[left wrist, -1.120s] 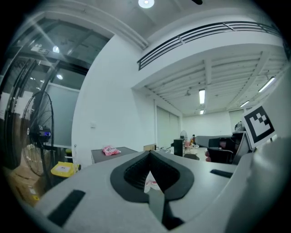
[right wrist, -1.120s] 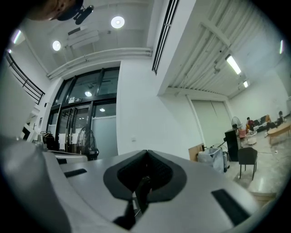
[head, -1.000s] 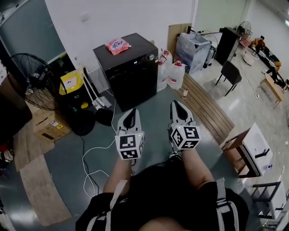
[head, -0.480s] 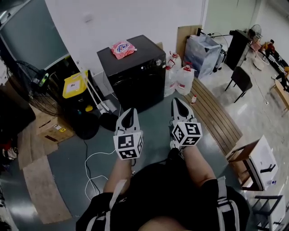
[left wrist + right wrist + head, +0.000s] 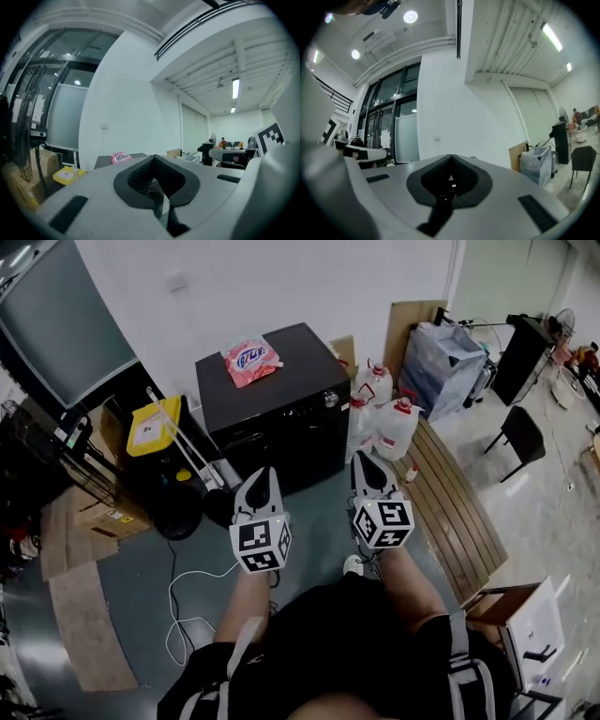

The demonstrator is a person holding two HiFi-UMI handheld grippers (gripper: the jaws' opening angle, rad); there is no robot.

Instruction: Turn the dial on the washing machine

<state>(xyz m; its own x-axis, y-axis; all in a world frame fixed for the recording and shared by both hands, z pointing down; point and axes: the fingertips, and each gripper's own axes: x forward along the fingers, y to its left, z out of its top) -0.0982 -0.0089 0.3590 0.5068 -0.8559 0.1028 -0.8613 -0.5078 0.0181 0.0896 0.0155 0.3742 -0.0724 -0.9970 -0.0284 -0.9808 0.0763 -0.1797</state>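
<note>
The big black box-shaped washing machine (image 5: 272,418) is seen closer and bigger now than it was a second ago. The gap of grey floor between it and the two grippers is smaller. The round fan that was seen far off at 9 o'clock is no longer in the head view. So the machine is being walked up to, but it is not reached yet.

The small round silver dial (image 5: 330,400) is found at the right end of the machine's front strip. It is at about 1 o'clock from the left gripper (image 5: 262,474) and at about 11 o'clock from the right gripper (image 5: 366,459). It is well apart from both, and nothing is touched.

The fingers of the left gripper are pressed together and nothing is held between them. The same is seen for the right gripper: its fingers are closed tight and empty.

A soft pink bag (image 5: 250,359) is left lying on top of the machine, at 12 o'clock. White plastic jugs (image 5: 397,426) with red caps are stood just beside the machine, at 2 o'clock.

More steps are likely needed, and one gripper will have to be opened before the dial can be held and turned.
</note>
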